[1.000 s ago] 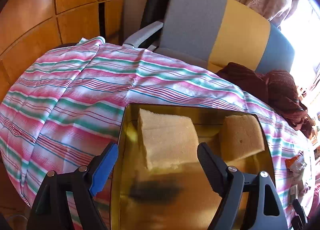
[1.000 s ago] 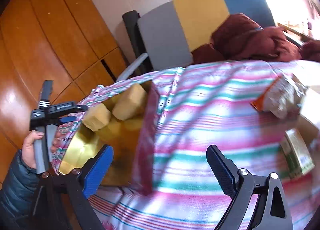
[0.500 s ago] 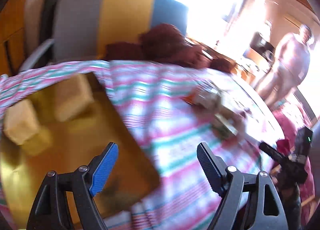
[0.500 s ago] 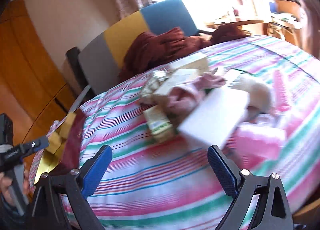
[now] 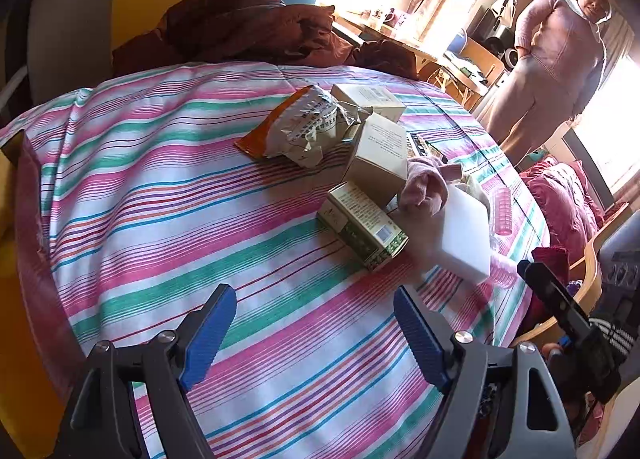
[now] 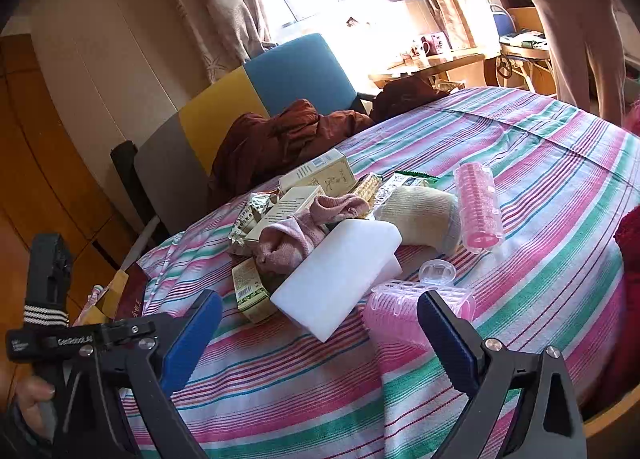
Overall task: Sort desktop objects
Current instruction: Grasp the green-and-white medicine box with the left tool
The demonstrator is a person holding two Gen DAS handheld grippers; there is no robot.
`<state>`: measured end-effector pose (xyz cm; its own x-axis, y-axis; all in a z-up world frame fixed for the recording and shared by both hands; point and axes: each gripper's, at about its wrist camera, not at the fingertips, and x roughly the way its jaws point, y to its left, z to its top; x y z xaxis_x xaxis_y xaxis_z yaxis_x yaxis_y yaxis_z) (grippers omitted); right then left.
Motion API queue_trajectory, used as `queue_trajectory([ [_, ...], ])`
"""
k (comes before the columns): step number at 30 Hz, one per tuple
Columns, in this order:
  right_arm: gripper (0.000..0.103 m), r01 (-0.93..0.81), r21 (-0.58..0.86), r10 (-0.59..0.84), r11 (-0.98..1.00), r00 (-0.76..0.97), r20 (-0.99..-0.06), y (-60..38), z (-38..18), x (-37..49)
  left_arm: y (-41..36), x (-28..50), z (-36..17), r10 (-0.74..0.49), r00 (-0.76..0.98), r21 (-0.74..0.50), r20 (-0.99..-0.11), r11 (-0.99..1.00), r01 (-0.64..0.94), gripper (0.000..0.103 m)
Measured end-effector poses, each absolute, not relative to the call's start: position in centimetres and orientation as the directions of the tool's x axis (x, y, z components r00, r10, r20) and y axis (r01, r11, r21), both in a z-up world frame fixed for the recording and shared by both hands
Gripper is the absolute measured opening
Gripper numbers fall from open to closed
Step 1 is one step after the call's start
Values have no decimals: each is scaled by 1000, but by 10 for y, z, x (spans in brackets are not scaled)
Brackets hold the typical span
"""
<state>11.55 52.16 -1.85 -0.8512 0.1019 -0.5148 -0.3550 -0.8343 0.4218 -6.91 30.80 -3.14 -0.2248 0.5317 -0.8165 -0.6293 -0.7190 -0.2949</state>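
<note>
Left gripper [image 5: 314, 325] & right gripper [image 6: 320, 333] both spread wide, holding nothing

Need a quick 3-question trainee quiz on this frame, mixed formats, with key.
1. True or false: the left claw is shut on a box.
2. What lies on top of the white foam block? A) an orange snack bag B) a pink sock C) a pink hair roller
3. Fill in: the green box rests on the ______ tablecloth.

Key
1. False: both claws, the right claw included, are open and hold nothing.
2. B: the pink sock drapes over the block's far end; the orange snack bag lies farther back, and a pink hair roller lies to the side.
3. Striped.
</note>
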Motion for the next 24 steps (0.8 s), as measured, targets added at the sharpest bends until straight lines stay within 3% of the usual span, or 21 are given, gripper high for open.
queue_trajectory([
  [7,102,-334,386,109,-860,-859,-500,520,-27,119,357,-86,-50,504,-153,-338,-850,-744,-577,82],
  [24,103,-328,416,104,-848,-873,-476,528,-31,129,410,-99,-74,359,-161,-212,-919,-797,-565,80],
])
